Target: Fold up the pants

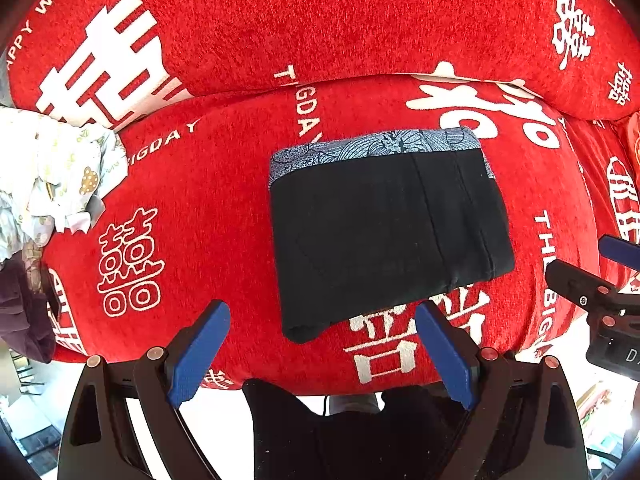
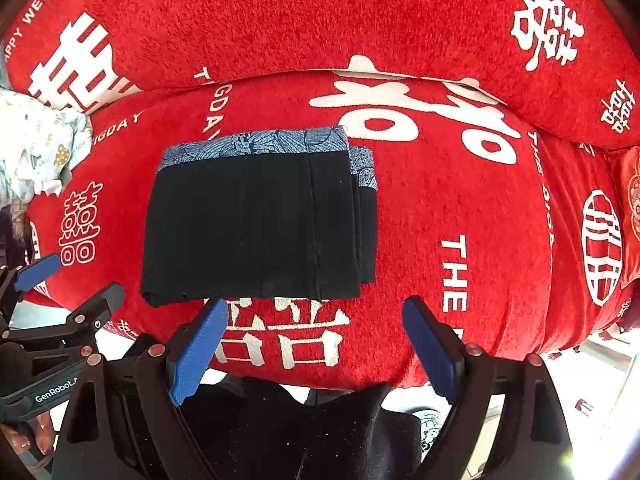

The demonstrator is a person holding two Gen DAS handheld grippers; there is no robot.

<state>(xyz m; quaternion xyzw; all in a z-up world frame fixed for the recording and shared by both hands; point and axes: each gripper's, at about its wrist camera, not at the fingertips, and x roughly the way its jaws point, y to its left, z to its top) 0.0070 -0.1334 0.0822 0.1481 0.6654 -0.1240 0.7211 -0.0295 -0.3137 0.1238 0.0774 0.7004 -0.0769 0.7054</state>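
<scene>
Black pants point(image 1: 384, 236) point(image 2: 256, 224) with a blue patterned waistband lie folded into a compact rectangle on the red cushion, the waistband at the far edge. My left gripper point(image 1: 320, 356) hovers above the cushion's near edge, just short of the pants' near left corner, blue pads wide apart and empty. My right gripper point(image 2: 316, 348) hangs over the cushion near the pants' near right corner, open and empty too. In the right wrist view the left gripper point(image 2: 60, 280) shows at the left edge; in the left wrist view the right gripper point(image 1: 600, 264) shows at the right edge.
The red seat cushion point(image 1: 224, 208) point(image 2: 460, 208) carries white lettering, with a matching back cushion point(image 1: 320, 16) behind it. A heap of pale printed laundry point(image 1: 52, 172) point(image 2: 36, 144) lies at the left end. Below the cushion's front edge are dark trousers of a person point(image 2: 280, 428) and pale floor.
</scene>
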